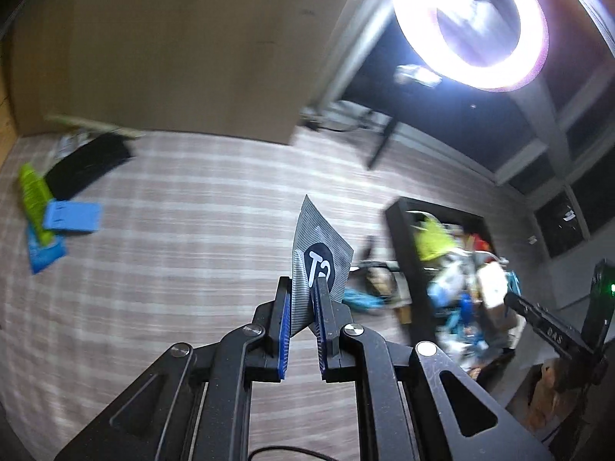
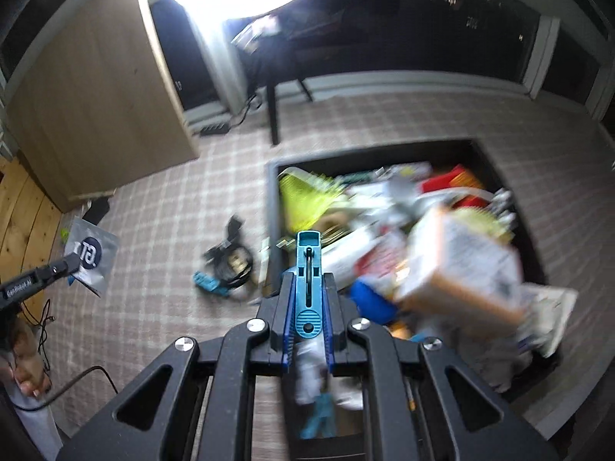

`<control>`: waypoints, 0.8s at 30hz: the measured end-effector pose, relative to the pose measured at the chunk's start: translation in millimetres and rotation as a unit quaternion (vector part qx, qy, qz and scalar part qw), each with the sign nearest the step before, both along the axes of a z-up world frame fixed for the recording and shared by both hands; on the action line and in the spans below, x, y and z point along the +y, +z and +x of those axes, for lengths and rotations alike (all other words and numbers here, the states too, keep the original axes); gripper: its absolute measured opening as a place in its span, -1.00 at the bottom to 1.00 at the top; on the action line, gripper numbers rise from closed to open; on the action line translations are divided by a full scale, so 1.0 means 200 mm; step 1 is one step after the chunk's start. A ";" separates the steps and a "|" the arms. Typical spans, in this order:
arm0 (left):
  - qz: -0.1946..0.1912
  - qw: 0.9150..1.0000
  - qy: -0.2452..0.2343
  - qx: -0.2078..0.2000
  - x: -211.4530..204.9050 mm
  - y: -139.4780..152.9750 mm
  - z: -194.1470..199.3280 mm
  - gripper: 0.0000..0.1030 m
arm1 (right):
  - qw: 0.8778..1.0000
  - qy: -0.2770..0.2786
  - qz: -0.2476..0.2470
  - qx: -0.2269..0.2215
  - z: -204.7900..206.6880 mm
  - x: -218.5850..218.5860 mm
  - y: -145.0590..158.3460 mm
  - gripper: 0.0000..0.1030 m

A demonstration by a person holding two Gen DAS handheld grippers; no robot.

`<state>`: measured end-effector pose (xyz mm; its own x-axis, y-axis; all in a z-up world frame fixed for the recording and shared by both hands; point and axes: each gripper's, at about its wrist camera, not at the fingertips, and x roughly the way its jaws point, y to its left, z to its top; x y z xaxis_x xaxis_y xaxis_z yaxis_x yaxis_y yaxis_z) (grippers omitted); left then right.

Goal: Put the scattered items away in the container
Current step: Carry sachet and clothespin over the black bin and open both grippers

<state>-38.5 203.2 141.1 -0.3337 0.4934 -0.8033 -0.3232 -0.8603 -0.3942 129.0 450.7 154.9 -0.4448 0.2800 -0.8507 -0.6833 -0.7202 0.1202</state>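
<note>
My left gripper (image 1: 303, 288) is shut on a grey striped sachet (image 1: 321, 253) with a dark round logo, held above the checked carpet. The same sachet (image 2: 92, 257) shows at the left of the right wrist view, pinched by the left gripper (image 2: 71, 261). My right gripper (image 2: 307, 280) is shut on a teal blue plastic tool (image 2: 307, 284) that sticks out past its fingertips. It hangs over the near left edge of the black container (image 2: 273, 207), which is heaped with packets and boxes. From the left wrist view the container (image 1: 399, 238) lies to the right, and the right gripper's arm (image 1: 546, 330) reaches over it.
Loose on the carpet lie a black cable bundle (image 2: 230, 261) with a teal item (image 2: 209, 284) beside the container, and farther off a green packet (image 1: 34, 199), a blue card (image 1: 73, 217), a blue pouch (image 1: 44, 251) and a black pouch (image 1: 86, 165). A wooden cabinet (image 1: 173, 46) and a ring light (image 1: 469, 23) stand behind.
</note>
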 end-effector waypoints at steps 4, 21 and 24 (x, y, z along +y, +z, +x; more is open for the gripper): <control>0.020 0.999 -0.024 0.004 0.28 0.06 0.07 -0.80 | 1.000 -0.010 0.014 -0.005 0.06 0.23 0.07 -0.76; 0.034 0.993 -0.115 -0.011 1.09 0.03 0.28 -0.79 | 1.000 -0.012 -0.004 -0.028 0.20 0.86 0.05 -0.76; 0.022 0.990 -0.135 -0.016 1.17 0.01 0.30 -0.40 | 0.999 -0.003 -0.011 -0.030 0.18 0.91 0.03 -0.45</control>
